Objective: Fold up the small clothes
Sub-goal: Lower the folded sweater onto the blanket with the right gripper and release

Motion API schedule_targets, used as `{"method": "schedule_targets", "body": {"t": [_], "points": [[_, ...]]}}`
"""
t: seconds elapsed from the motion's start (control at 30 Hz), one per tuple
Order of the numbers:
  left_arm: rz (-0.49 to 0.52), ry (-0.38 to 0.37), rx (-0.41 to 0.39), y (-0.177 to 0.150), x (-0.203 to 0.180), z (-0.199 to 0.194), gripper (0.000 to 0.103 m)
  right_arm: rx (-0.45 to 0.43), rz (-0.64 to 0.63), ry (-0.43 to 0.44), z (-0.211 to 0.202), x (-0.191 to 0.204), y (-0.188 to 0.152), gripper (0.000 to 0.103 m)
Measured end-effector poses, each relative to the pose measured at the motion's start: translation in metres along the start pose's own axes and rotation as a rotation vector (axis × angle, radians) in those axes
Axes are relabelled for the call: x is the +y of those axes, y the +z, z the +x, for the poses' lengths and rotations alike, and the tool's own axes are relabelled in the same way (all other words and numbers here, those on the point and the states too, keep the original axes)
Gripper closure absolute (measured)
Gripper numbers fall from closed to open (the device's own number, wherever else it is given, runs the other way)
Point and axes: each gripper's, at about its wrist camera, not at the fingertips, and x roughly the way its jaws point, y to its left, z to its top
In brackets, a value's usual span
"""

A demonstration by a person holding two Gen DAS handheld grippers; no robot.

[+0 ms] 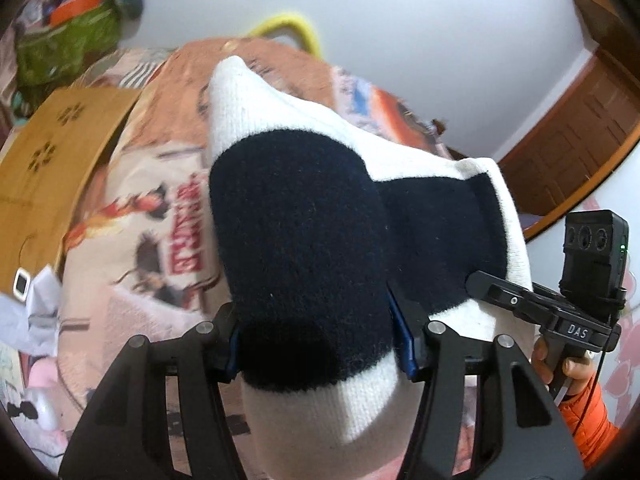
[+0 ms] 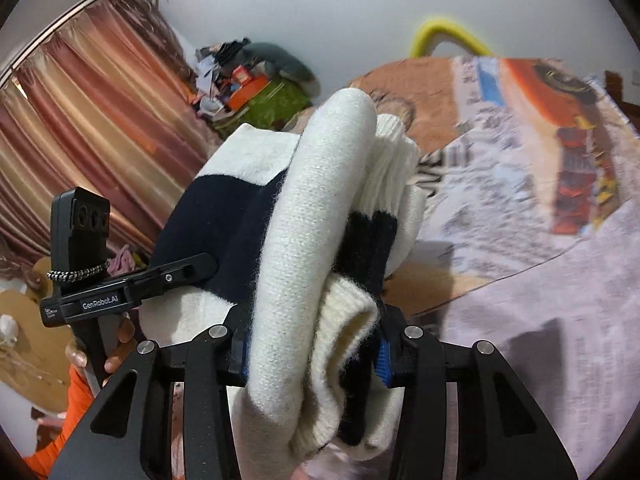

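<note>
Left gripper (image 1: 320, 340): the blue-padded fingers (image 1: 402, 334) stand partly closed and press on either side of a thick knitted garment (image 1: 296, 216), white with broad navy bands, which bulges up between them and fills the middle of the left wrist view. Right gripper (image 2: 310, 354): its fingers (image 2: 383, 360) are drawn closer together and clamp a bunched, folded part of the same white-and-navy knit, whose ribbed cuffs and rolled white edge stand above the pads in the right wrist view. The garment spans between the two grippers and is held up clear of the bed (image 2: 540, 280) beneath it. Each view shows the other gripper at the garment's far edge, a black device held in a hand (image 1: 568, 372) with an orange sleeve (image 1: 588, 428). The bed is covered by a printed cartoon sheet in orange, pink and grey tones. Beyond it lie a yellow curved tube (image 2: 448, 32) against the pale wall, a wooden door (image 1: 576, 152), and pink-striped curtains (image 2: 88, 128). A green patterned bag (image 2: 276, 104) in the corner holds orange boxes and heaped cloth. A brown cardboard panel (image 1: 52, 160) with flower-shaped cut-outs lies at the bed's edge.
</note>
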Motion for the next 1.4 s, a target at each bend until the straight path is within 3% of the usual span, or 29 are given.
{"method": "schedule_targets", "body": {"t": [0.2, 0.27, 0.37, 0.47, 0.67, 0.77, 0.93, 1.03, 1.17, 1.27, 1.4], "points": [[-0.047, 0.049, 0.087, -0.020, 0.048, 0.041, 0.042, 0.113, 0.028, -0.028, 0.062, -0.006, -0.013, 0.063], [-0.081, 0.055, 0.105, -0.026, 0.061, 0.056, 0.034, 0.152, 0.020, -0.067, 0.079, -0.009, -0.014, 0.062], [-0.139, 0.019, 0.073, -0.034, 0.076, 0.060, 0.023, 0.171, -0.003, -0.095, 0.088, -0.016, -0.013, 0.056], [-0.113, 0.059, 0.036, -0.036, 0.076, 0.049, 0.022, 0.178, -0.021, -0.118, 0.081, -0.015, -0.009, 0.049], [-0.002, 0.241, -0.076, -0.022, 0.058, 0.006, 0.022, 0.035, -0.191, -0.233, 0.039, 0.019, 0.001, 0.049], [0.015, 0.250, -0.145, -0.014, 0.049, -0.012, 0.022, -0.033, -0.260, -0.216, 0.026, 0.042, 0.011, 0.049], [0.083, 0.367, -0.220, -0.014, 0.026, -0.013, 0.022, -0.027, -0.362, -0.199, 0.049, 0.067, 0.015, 0.049], [0.116, 0.378, -0.174, -0.020, 0.021, 0.005, 0.022, 0.031, -0.385, -0.207, 0.077, 0.066, 0.006, 0.049], [0.146, 0.399, -0.035, -0.038, 0.027, 0.049, 0.018, 0.129, -0.371, -0.269, 0.108, 0.040, -0.014, 0.049], [0.108, 0.378, -0.045, -0.053, 0.037, 0.056, 0.006, 0.120, -0.393, -0.266, 0.104, 0.032, -0.030, 0.048], [0.027, 0.328, -0.033, -0.059, 0.048, 0.052, 0.005, 0.098, -0.431, -0.292, 0.091, 0.038, -0.042, 0.048]]}}
